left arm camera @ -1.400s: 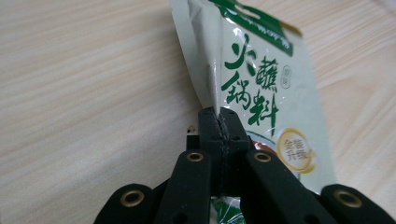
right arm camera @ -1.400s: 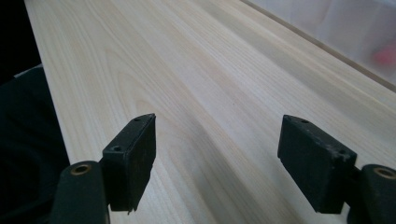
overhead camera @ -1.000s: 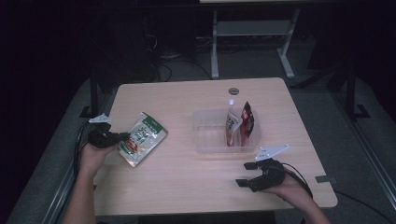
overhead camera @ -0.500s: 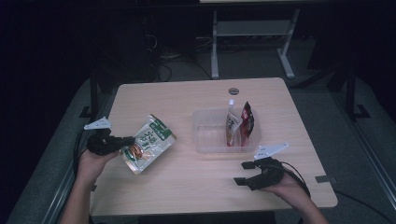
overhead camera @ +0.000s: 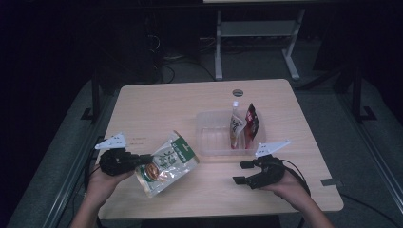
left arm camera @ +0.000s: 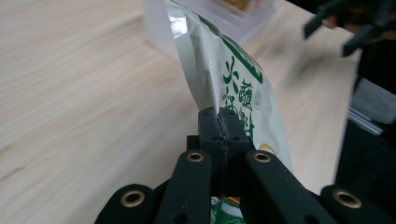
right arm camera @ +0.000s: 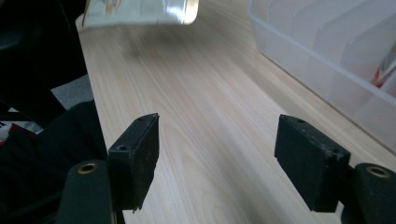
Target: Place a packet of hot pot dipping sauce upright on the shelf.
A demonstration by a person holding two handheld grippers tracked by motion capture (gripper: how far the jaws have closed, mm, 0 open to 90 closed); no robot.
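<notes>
A green and white snack bag (overhead camera: pixel 165 164) hangs tilted just above the table's front left. My left gripper (overhead camera: pixel 144 160) is shut on its edge; in the left gripper view the jaws pinch the foil rim of the bag (left arm camera: pixel 224 79) tight. My right gripper (overhead camera: pixel 241 172) rests low at the front right, open, its jaws having just been closing a little with nothing between them. In the right gripper view the right gripper (right arm camera: pixel 217 144) has bare wood between its pads (right arm camera: pixel 135 154), and the bag's corner (right arm camera: pixel 140 9) shows far off.
A clear plastic bin (overhead camera: pixel 209 142) stands mid-table, just beyond the right gripper, holding a white spouted pouch (overhead camera: pixel 235 128) and a dark red packet (overhead camera: pixel 251 123) upright at its right end. The wooden table (overhead camera: pixel 166 104) has a round hole (overhead camera: pixel 237 92) near its back edge.
The left gripper has lifted the snack bag and carried it rightward toward the bin, tilting it more upright. The right hand has stayed in place.
</notes>
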